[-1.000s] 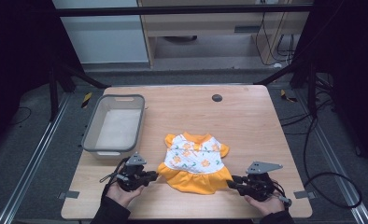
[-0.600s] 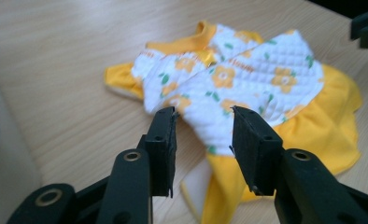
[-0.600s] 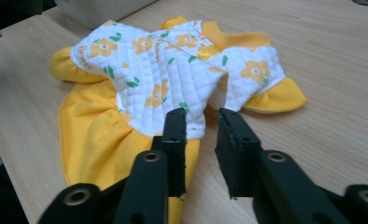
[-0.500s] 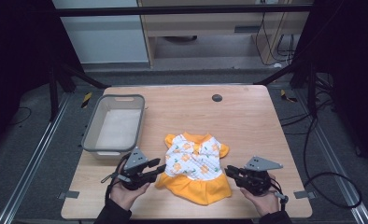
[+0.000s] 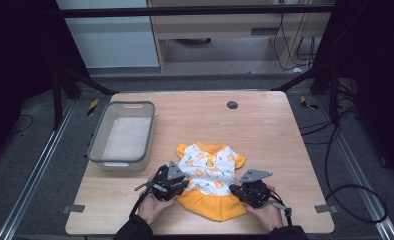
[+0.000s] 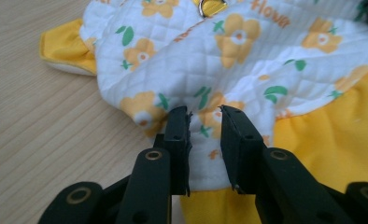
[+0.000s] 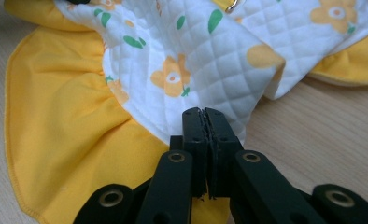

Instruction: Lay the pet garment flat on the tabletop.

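While the little dress [image 5: 209,177] lies flat near the table's [image 5: 270,130] front edge, your left gripper [image 6: 204,122] has its jaws parted around the dress's side hem, and your right gripper [image 7: 203,122] is clamped tight on the opposite hem. Beside it sits a grey tub [image 5: 96,145].

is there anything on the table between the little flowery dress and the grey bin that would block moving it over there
Nothing visible does. The white quilted dress with orange flowers and a yellow skirt lies right of the grey plastic bin, with bare wooden table between them. The left gripper is at the dress's near-left edge, beside the bin's near corner.
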`<state>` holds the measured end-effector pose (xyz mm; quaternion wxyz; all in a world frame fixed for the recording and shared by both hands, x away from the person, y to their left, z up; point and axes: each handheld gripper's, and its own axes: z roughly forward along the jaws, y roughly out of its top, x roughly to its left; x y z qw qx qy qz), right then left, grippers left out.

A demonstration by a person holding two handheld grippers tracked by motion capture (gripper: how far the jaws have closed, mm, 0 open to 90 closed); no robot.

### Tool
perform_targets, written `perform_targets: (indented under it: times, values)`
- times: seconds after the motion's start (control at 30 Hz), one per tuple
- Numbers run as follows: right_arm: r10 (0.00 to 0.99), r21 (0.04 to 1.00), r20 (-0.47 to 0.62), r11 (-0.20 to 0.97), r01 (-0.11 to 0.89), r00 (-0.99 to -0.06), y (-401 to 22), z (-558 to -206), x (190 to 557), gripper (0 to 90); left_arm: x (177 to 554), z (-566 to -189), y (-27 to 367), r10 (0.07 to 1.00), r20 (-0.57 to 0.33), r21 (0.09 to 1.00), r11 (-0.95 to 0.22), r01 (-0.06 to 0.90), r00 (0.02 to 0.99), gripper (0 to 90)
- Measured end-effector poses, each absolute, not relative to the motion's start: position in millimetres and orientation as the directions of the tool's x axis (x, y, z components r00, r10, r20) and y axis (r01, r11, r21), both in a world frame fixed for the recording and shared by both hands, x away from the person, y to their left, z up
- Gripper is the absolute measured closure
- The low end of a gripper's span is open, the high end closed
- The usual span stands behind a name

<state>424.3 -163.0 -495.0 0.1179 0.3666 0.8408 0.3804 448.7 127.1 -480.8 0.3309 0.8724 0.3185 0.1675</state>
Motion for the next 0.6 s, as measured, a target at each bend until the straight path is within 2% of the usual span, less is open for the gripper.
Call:
perform_targets:
  times: [0.17, 0.47, 0.6]
  values:
    - [0.696, 0.715, 0.085, 0.456, 0.53, -0.713, -161, -496, 422, 88.2, 451, -486, 124, 0.654, 0.085, 0.665, -0.599, 0.446, 0.751, 72.6]
    - [0.671, 0.694, 0.095, 0.485, 0.532, -0.735, -167, -494, 407, 88.3, 425, -484, 127, 0.598, 0.006, 0.644, -0.616, 0.454, 0.802, 74.6]
    - [0.672, 0.692, 0.082, 0.493, 0.527, -0.736, -167, -493, 404, 86.5, 421, -483, 125, 0.592, 0.018, 0.648, -0.621, 0.441, 0.806, 73.5]
